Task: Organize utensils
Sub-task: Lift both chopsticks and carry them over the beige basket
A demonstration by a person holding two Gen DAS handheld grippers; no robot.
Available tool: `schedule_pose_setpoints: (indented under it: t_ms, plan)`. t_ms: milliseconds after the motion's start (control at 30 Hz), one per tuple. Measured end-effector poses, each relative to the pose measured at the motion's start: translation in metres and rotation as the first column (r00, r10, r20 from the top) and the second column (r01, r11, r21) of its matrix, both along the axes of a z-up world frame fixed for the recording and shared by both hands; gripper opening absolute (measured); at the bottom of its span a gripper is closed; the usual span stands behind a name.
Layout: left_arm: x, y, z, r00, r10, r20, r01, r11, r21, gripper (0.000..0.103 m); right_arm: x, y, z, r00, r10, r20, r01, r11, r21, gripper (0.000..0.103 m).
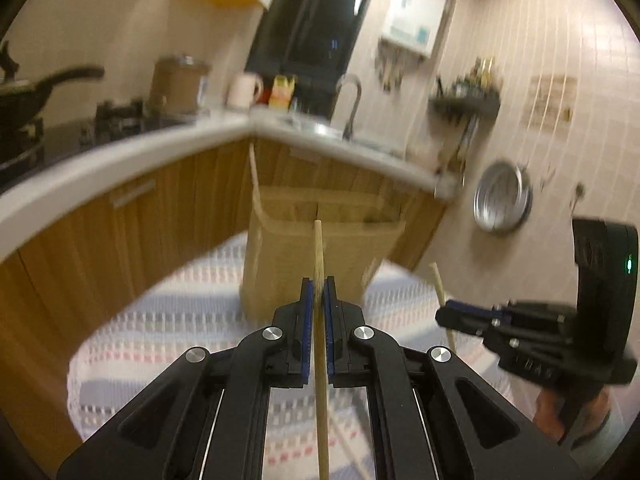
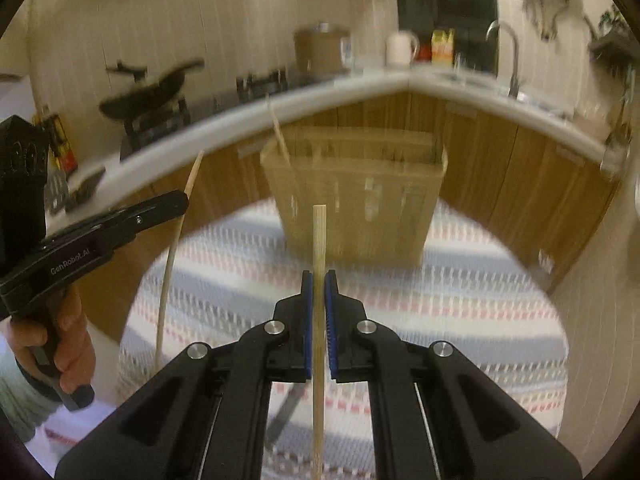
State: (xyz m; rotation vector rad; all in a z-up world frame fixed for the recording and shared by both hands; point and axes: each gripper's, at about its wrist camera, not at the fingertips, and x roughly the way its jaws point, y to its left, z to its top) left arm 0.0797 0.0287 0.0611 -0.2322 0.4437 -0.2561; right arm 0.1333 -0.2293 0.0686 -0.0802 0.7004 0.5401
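Note:
My left gripper (image 1: 319,285) is shut on a wooden chopstick (image 1: 319,248) that points up, held above the striped round table. My right gripper (image 2: 319,280) is shut on a second wooden chopstick (image 2: 319,236), also upright. A pale wooden utensil holder (image 1: 320,240) stands on the table just beyond both grippers; it also shows in the right wrist view (image 2: 356,200). One chopstick (image 2: 280,136) leans in its left compartment. The right gripper (image 1: 446,312) shows at the right of the left wrist view, and the left gripper (image 2: 180,200) shows at the left of the right wrist view.
The table wears a striped cloth (image 2: 460,300). A dark utensil (image 2: 288,408) lies on it under my right gripper. Behind runs a kitchen counter (image 1: 120,160) with wooden cabinets, a stove with a pan (image 2: 152,92), and a sink tap (image 1: 352,100).

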Motion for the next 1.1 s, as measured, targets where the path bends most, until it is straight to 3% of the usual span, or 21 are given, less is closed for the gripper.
schedule_pose_setpoints:
  t_ms: [233, 433, 667, 1100]
  plan:
    - [0.008, -0.015, 0.040, 0.974, 0.067, 0.219, -0.064, 0.998, -0.018, 0.003, 0.016, -0.003, 0.033, 0.985, -0.057, 0.161, 0.037, 0.991, 0.126, 0.004]
    - [0.027, -0.021, 0.060, 0.936, 0.097, 0.338, -0.080, 0.995, -0.064, 0.003, 0.045, -0.012, 0.058, 0.965, -0.120, 0.232, 0.065, 0.971, 0.232, 0.004]
    - [0.052, -0.019, 0.077, 0.898, 0.134, 0.418, -0.115, 0.991, -0.071, 0.003, 0.079, -0.009, 0.075, 0.930, -0.229, 0.286, 0.122, 0.930, 0.347, 0.004]
    - [0.092, 0.008, 0.072, 0.850, 0.177, 0.497, -0.085, 0.976, -0.202, 0.003, 0.115, 0.014, 0.084, 0.800, -0.370, 0.472, 0.183, 0.901, 0.394, 0.004]
